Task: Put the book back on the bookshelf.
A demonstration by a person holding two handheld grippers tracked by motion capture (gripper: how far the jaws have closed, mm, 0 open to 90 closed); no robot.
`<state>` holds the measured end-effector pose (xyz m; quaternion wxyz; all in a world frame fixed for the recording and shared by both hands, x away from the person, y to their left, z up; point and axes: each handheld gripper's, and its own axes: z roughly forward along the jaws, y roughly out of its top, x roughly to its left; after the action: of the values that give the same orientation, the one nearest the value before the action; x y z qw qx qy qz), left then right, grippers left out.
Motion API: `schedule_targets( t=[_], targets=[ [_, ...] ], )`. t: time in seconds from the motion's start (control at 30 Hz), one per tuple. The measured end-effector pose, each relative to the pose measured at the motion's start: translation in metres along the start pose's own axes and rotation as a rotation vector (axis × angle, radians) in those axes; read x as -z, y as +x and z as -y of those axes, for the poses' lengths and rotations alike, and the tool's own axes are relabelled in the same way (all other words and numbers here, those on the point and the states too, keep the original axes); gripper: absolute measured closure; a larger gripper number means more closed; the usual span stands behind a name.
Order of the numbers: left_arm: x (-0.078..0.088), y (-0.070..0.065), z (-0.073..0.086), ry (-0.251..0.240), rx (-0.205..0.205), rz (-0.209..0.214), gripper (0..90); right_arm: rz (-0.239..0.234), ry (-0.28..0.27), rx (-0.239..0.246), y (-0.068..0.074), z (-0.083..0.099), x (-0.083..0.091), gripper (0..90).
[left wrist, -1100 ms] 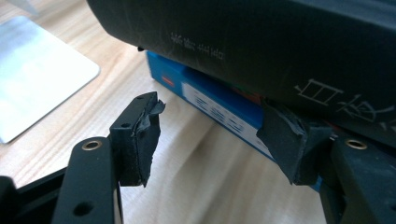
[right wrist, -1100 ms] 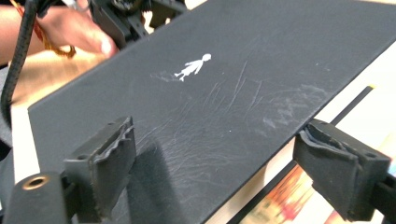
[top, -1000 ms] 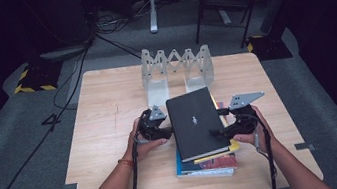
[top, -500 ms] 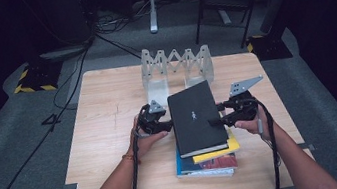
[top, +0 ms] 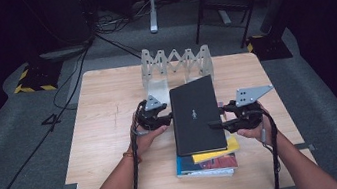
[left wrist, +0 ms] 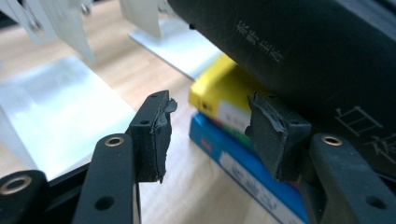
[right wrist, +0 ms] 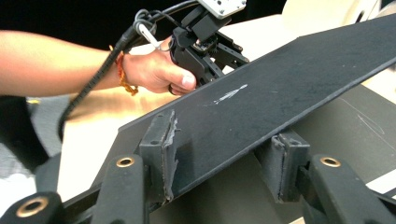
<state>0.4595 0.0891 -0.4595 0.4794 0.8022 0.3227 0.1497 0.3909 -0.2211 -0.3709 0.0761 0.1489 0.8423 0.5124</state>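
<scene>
Wooden table (top: 108,108), grey carpet floor (top: 25,161), dark room, chair (top: 223,0) behind

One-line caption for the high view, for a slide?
Two handheld grippers, left and right, lift a black book off a book stack on a wooden table.

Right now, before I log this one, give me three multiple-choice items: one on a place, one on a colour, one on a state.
1. The white rack holds: A no books; B one book; C four books.
2. The black book is: A in the rack; B above the book stack; C on the floor.
3. The book directly under the black one is: A yellow; B green; C white.

Key: 1 A, the rack's slots stand bare in the high view. 2 B, the black book covers most of the stack on the table. 3 A, a yellow book shows just beneath it.
</scene>
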Motion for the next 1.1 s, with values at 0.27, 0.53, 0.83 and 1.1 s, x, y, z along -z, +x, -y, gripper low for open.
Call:
schedule_targets(
  t=[0.27,0.53,0.83,1.1],
  targets=[
    [0.019,0.005,-0.034,-0.094,0.014,-0.011,57.0,0.093,-0.073,0.184,0.011,-0.003,0.012,59.0],
    [0.032,-0.003,-0.039,-0.145,-0.009,0.025,59.2,0.1,-0.116,0.227,0.023,0.01,0.017,63.4],
    [0.058,-0.021,-0.043,-0.149,-0.085,-0.025,51.2,0.099,-0.138,0.251,0.045,0.025,0.022,68.6],
    [0.078,-0.034,-0.03,-0.133,-0.136,-0.009,41.0,0.101,-0.143,0.257,0.052,0.031,0.024,70.6]
  ],
)
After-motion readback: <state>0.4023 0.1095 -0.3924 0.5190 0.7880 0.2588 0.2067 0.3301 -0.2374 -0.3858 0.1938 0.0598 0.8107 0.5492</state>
